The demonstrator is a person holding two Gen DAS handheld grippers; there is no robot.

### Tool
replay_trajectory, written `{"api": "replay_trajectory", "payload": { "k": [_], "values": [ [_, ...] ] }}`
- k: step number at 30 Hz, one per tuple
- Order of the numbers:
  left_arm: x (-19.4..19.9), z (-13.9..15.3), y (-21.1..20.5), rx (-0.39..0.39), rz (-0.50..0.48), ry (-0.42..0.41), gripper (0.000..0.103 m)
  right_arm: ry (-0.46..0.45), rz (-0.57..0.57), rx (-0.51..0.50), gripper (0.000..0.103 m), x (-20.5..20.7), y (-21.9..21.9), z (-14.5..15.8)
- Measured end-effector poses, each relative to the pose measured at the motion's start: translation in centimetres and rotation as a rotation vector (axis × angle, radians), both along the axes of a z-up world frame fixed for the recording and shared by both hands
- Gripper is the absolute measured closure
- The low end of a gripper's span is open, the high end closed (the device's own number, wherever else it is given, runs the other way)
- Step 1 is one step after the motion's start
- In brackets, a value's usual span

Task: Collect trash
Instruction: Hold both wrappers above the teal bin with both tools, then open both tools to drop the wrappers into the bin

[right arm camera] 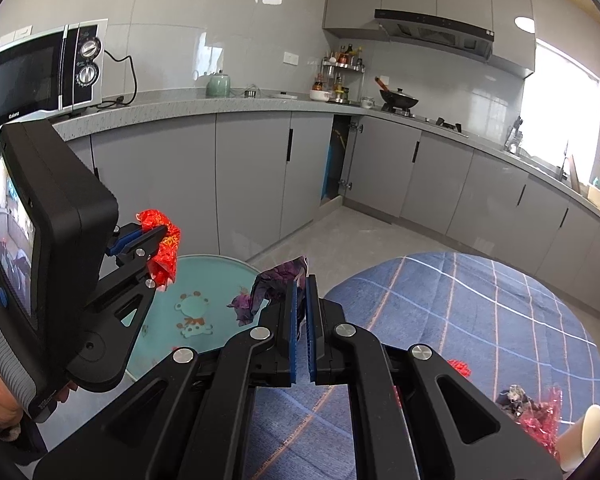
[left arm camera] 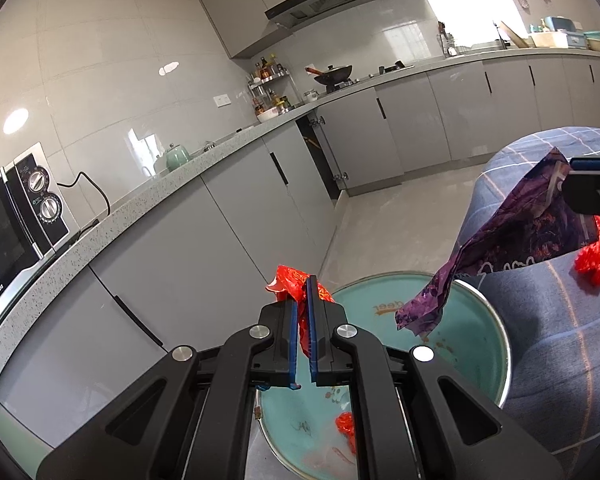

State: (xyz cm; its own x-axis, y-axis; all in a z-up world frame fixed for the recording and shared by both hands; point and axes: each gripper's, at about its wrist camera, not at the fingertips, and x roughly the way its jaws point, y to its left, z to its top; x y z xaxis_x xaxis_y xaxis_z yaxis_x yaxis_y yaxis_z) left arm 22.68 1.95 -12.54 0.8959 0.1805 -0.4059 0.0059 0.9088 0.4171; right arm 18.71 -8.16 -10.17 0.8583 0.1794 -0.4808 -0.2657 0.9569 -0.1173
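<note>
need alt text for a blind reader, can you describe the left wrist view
The left tool is shut on a red wrapper above a teal bin. At right, the right tool holds a purple wrapper over the bin's edge, beside a blue plaid cloth; grey kitchen cabinets run behind.

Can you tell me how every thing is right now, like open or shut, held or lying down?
left gripper: shut on red wrapper.
red wrapper: pinched, held above the bin.
right gripper: shut on purple wrapper.
purple wrapper: crumpled, dangling over the bin.
teal bin: open, red scraps inside.
corner cabinet door: open.
microwave: door shut.
wok: lid on.
paper cup: lying on its side.
</note>
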Motion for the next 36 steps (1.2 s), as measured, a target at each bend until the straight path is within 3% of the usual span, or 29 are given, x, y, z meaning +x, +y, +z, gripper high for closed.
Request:
{"api": "replay_trajectory", "payload": {
  "k": [14, 27, 28, 29, 31, 36],
  "values": [
    [0.9, -1.1, 1.1, -0.007, 0.025, 0.015, 0.098, 0.019, -0.035, -0.078, 0.098, 1.6, 1.4, -2.2],
    [1.0, -1.3, 1.6, -0.006, 0.025, 0.014, 0.094, 0.038, -0.019, -0.077, 0.098, 2.1, 1.8, -3.2],
    [1.0, -1.2, 1.6, -0.008, 0.027, 0.014, 0.083, 0.04, -0.016, -0.078, 0.097, 2.1, 1.8, -3.3],
    [1.0, -1.2, 1.7, -0.011, 0.03, 0.013, 0.064, 0.036, -0.014, -0.076, 0.095, 2.3, 2.0, -3.1],
    [0.8, -1.0, 1.9, -0.008, 0.048, -0.008, 0.045, 0.031, -0.009, -0.06, 0.076, 2.2, 1.8, -3.0],
    [0.9, -0.6, 2.3, -0.013, 0.063, -0.018, 0.041, 0.033, -0.015, -0.05, 0.074, 2.2, 1.6, -2.8]
  ]
}}
